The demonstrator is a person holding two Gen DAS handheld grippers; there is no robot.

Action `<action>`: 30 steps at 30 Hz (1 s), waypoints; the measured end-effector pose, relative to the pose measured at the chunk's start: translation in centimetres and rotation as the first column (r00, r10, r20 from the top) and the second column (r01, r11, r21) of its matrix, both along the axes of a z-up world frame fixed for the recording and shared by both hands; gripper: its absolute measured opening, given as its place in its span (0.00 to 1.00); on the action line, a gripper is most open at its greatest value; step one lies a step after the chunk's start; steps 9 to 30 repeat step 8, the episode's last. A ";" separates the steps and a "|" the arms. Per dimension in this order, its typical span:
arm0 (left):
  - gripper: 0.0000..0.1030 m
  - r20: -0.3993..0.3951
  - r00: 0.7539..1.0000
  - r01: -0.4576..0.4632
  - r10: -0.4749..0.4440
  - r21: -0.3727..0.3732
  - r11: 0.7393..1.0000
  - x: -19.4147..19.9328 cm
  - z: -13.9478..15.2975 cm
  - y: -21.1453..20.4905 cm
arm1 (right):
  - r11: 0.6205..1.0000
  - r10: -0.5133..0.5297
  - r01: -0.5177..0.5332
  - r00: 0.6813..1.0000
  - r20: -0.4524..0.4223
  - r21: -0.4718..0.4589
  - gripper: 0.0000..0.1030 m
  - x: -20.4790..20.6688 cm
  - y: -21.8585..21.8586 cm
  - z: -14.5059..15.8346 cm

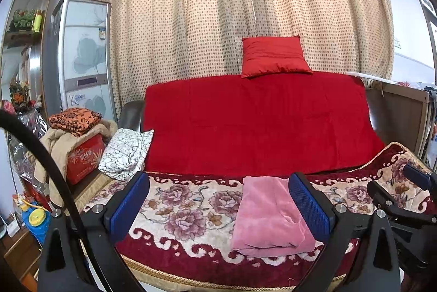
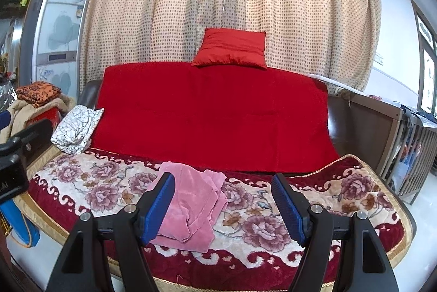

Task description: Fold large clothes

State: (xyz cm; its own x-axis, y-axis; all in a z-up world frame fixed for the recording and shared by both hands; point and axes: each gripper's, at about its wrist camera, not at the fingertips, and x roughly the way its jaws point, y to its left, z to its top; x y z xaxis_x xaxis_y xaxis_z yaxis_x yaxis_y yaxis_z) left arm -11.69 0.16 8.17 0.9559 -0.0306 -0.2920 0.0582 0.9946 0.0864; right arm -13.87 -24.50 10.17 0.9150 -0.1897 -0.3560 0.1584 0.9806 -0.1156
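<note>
Left wrist view: left tongs point(image 1: 218, 207) hang released above the floral blanket point(image 1: 174, 210), with the folded pink garment point(image 1: 267, 218) lying between them, ungrasped. Right wrist view: right tongs point(image 2: 222, 207) are likewise released, the garment point(image 2: 191, 210) just inside their left pad, seemingly finished.

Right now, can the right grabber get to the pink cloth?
Probably yes. The right gripper is open, and the pink cloth lies just ahead on the flowered blanket, nothing between.
</note>
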 end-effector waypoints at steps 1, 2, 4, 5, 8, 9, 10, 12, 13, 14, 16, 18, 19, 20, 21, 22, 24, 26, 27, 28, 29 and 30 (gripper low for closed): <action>0.98 -0.009 1.000 -0.001 0.001 0.002 1.000 0.4 -0.3 0.0 | 1.000 0.000 0.000 1.000 -0.008 0.001 0.74 0.4 0.0 -0.2; 0.98 -0.015 1.000 0.000 0.000 0.004 1.000 0.8 -0.5 -0.1 | 1.000 0.000 0.000 1.000 -0.014 0.003 0.74 0.7 -0.1 -0.5; 0.98 -0.023 1.000 -0.010 0.010 0.011 1.000 1.7 -1.0 -0.2 | 1.000 0.000 0.000 1.000 -0.028 0.006 0.74 1.4 -0.2 -1.0; 0.98 -0.027 1.000 -0.011 0.011 0.009 1.000 2.2 -1.3 -0.2 | 1.000 0.002 -0.002 0.999 -0.038 0.009 0.74 1.9 -0.3 -1.3; 0.98 -0.063 0.998 -0.007 0.007 0.000 1.000 4.2 -2.1 0.1 | 1.000 0.007 -0.006 0.998 -0.067 0.007 0.74 3.3 -0.5 -2.2; 0.98 -0.063 0.998 -0.007 0.007 0.000 1.000 4.2 -2.1 0.1 | 1.000 0.007 -0.006 0.998 -0.067 0.007 0.74 3.3 -0.5 -2.2; 0.98 -0.063 0.998 -0.007 0.007 0.000 1.000 4.2 -2.1 0.1 | 1.000 0.007 -0.006 0.998 -0.067 0.007 0.74 3.3 -0.5 -2.2; 0.98 -0.063 0.998 -0.007 0.007 0.000 1.000 4.2 -2.1 0.1 | 1.000 0.007 -0.006 0.998 -0.067 0.007 0.74 3.3 -0.5 -2.2; 0.98 -0.063 0.998 -0.007 0.007 0.000 1.000 4.2 -2.1 0.1 | 1.000 0.007 -0.006 0.998 -0.067 0.007 0.74 3.3 -0.5 -2.2; 0.98 -0.063 0.998 -0.007 0.007 0.000 1.000 4.2 -2.1 0.1 | 1.000 0.007 -0.006 0.998 -0.067 0.007 0.74 3.3 -0.5 -2.2; 0.98 -0.063 0.998 -0.007 0.007 0.000 1.000 4.2 -2.1 0.1 | 1.000 0.007 -0.006 0.998 -0.067 0.007 0.74 3.3 -0.5 -2.2; 0.98 -0.063 0.998 -0.007 0.007 0.000 1.000 4.2 -2.1 0.1 | 1.000 0.007 -0.006 0.998 -0.067 0.007 0.74 3.3 -0.5 -2.2; 0.98 -0.063 0.998 -0.007 0.007 0.000 1.000 4.2 -2.1 0.1 | 1.000 0.007 -0.006 0.998 -0.067 0.007 0.74 3.3 -0.5 -2.2; 0.98 -0.063 0.998 -0.007 0.007 0.000 1.000 4.2 -2.1 0.1 | 1.000 0.007 -0.006 0.998 -0.067 0.007 0.74 3.3 -0.5 -2.2; 0.98 -0.063 0.998 -0.007 0.007 0.000 1.000 4.2 -2.1 0.1 | 1.000 0.007 -0.006 0.998 -0.067 0.007 0.74 3.3 -0.5 -2.2; 0.98 -0.063 0.998 -0.007 0.007 0.000 1.000 4.2 -2.1 0.1 | 1.000 0.007 -0.006 0.998 -0.067 0.007 0.74 3.3 -0.5 -2.2; 0.98 -0.063 0.998 -0.007 0.007 0.000 1.000 4.2 -2.1 0.1 | 1.000 0.007 -0.006 0.998 -0.067 0.007 0.74 3.3 -0.5 -2.2; 0.98 -0.063 0.998 -0.007 0.007 0.000 1.000 4.2 -2.1 0.1 | 1.000 0.007 -0.006 0.998 -0.067 0.007 0.74 3.3 -0.5 -2.2; 0.98 -0.063 0.998 -0.007 0.007 0.000 1.000 4.2 -2.1 0.1 | 1.000 0.007 -0.006 0.998 -0.067 0.007 0.74 3.3 -0.5 -2.2; 0.98 -0.063 0.998 -0.007 0.007 0.000 1.000 4.2 -2.1 0.1 | 1.000 0.007 -0.006 0.998 -0.067 0.007 0.74 3.3 -0.5 -2.2; 0.98 -0.063 0.998 -0.007 0.007 0.000 1.000 4.2 -2.1 0.1 | 1.000 0.007 -0.006 0.998 -0.067 0.007 0.74 3.3 -0.5 -2.2; 0.98 -0.063 0.998 -0.007 0.007 0.000 1.000 4.2 -2.1 0.1 | 1.000 0.007 -0.006 0.998 -0.067 0.007 0.74 3.3 -0.5 -2.2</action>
